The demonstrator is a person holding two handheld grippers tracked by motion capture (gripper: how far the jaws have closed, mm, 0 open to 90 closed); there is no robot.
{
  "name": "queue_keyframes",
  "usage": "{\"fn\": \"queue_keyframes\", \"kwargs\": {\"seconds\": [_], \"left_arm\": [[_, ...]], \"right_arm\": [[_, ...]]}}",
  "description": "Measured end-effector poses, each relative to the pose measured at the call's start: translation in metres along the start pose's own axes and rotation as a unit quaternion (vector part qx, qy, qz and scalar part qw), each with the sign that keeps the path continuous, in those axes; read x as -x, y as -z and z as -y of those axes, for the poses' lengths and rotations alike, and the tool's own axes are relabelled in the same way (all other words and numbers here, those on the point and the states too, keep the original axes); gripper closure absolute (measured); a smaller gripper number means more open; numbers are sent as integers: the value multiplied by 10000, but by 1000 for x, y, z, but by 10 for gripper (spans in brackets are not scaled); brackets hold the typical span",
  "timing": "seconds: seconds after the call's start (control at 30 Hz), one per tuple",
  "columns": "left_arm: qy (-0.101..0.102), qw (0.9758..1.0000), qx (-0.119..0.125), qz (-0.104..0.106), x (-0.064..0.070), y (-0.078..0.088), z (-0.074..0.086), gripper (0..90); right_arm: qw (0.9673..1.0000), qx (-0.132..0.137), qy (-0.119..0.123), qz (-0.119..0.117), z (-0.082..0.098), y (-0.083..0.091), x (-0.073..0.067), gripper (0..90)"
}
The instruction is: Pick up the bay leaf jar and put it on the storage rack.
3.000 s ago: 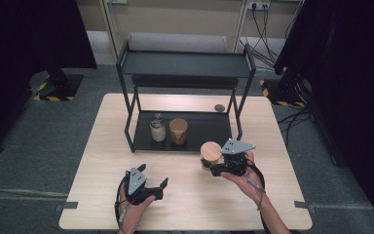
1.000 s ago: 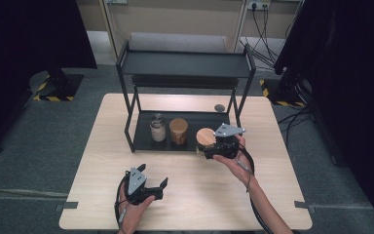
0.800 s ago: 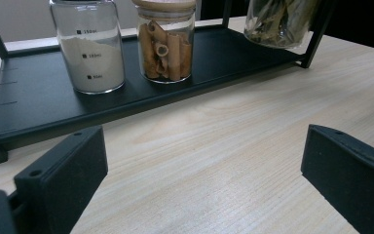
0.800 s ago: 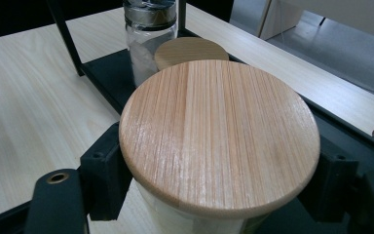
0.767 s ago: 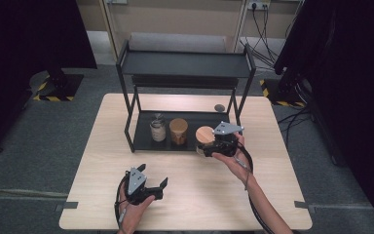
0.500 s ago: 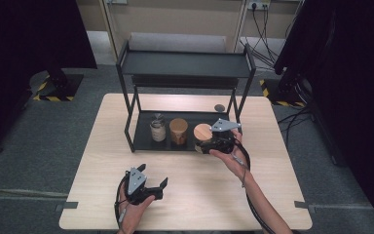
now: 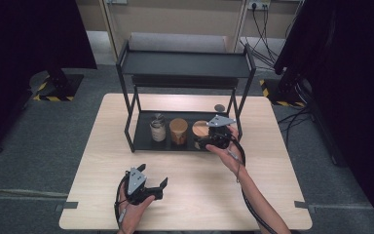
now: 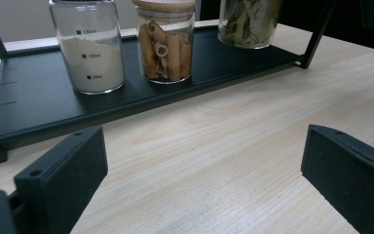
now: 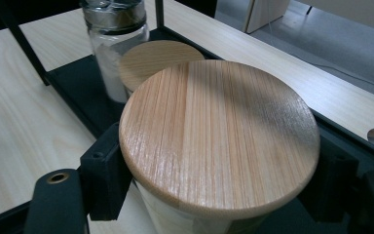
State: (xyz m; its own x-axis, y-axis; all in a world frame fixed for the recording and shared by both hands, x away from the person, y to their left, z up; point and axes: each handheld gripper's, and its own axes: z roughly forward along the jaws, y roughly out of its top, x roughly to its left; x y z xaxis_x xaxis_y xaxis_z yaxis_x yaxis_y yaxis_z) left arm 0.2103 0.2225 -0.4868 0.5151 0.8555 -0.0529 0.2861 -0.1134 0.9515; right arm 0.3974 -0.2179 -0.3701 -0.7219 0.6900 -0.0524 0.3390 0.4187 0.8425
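While the left gripper [image 7: 151, 187] rests near the front edge of the table [image 7: 282, 195] with its jaws spread wide and nothing between them, the right gripper [image 7: 205, 141] is clamped on a jar with a wooden lid [image 9: 219, 136], its black pads pressing the glass just under the lid on both sides. In the high view that jar sits at the right end of the black rack's lower shelf [image 7: 143, 142], though whether its base rests on the shelf or hangs just above it is hard to tell from these angles. Just left of it stands a jar of pasta tubes [image 8: 166, 44], also capped in wood, and further left a glass jar of white powder [image 8: 90, 48] with a metal top. The three stand in a row, close together. From the left gripper view, the held jar's contents look like dried leaves. A small dark disc [image 7: 219, 107] lies on the table behind the rack, at the far right.
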Motion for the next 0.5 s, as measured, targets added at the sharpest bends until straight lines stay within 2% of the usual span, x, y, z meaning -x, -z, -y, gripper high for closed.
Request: {"fn": "queue_keyframes", "kwargs": {"seconds": [0.4,0.5], "left_arm": [[3,10000,1,4,0,0,0,26],[-2,10000,7,5,0,0,0,26]], "right_arm": [[9998,-89,-127,127,-1,-15,1,262],[9995,-106,-254,160,1,-20,4,261]]}}
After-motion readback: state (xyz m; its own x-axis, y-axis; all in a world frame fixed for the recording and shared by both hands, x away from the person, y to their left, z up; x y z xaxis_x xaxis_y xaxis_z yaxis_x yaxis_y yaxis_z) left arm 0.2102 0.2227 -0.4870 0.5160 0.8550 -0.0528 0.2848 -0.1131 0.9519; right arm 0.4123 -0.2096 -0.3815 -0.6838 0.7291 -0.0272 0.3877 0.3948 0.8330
